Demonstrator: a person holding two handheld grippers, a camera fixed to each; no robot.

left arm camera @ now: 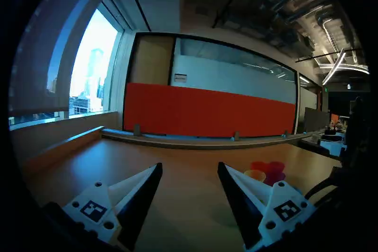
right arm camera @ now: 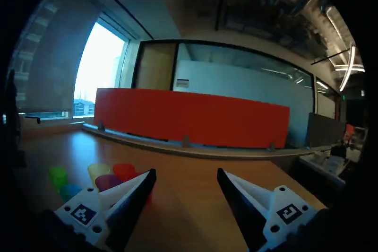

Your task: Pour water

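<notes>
Right gripper [right arm camera: 185, 171] spread; its finger [right arm camera: 134, 195] half-hides purple cup [right arm camera: 106, 181].

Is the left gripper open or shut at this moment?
Open: the left gripper shows its two fingers wide apart, only the table between them.

Left tongs [left arm camera: 189, 164] spread wide, right tongs [right arm camera: 186, 170] spread alike, both pointing forward, seemingly level

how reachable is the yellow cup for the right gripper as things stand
Probably yes: the right gripper is open, and the yellow cup stands near on the table, off to one side of it. The purple cup and red cup crowd it.
</notes>
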